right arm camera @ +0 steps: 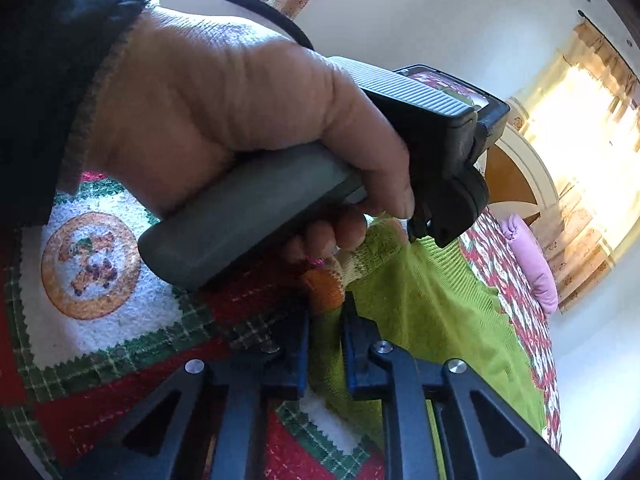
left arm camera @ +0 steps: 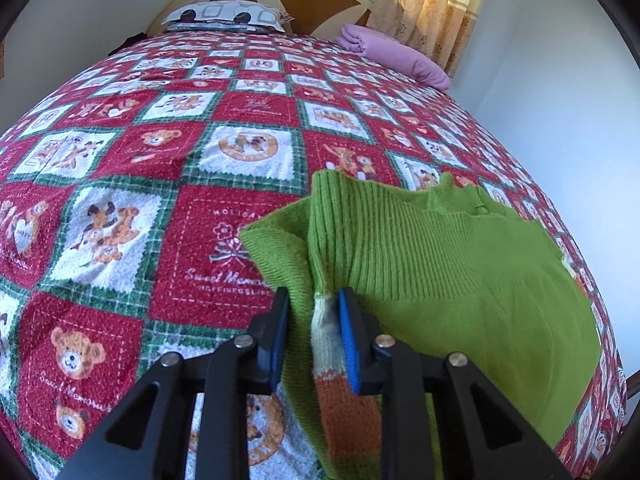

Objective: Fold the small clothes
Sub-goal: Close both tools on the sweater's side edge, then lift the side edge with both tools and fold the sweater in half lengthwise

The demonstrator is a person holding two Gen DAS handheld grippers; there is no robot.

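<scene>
A green ribbed knit sweater (left arm camera: pixel 460 264) lies on the bed at the right, its near edge lifted and bunched. One part carries a white and orange striped band (left arm camera: pixel 332 364). My left gripper (left arm camera: pixel 314 294) is shut on that bunched edge, and cloth fills the gap between its blue pads. In the right wrist view, my right gripper (right arm camera: pixel 326 308) is shut on a fold of the same sweater (right arm camera: pixel 432 320), just below a hand (right arm camera: pixel 240 120) that grips the other tool's grey handle (right arm camera: pixel 248 216).
A red, green and white patchwork bedspread (left arm camera: pixel 160 208) with bear prints covers the bed. At the head lie a patterned pillow (left arm camera: pixel 224 16) and a folded purple blanket (left arm camera: pixel 396 56). A wooden headboard (left arm camera: pixel 320 4), a curtain (left arm camera: pixel 436 8) and a white wall (left arm camera: pixel 560 120) lie beyond.
</scene>
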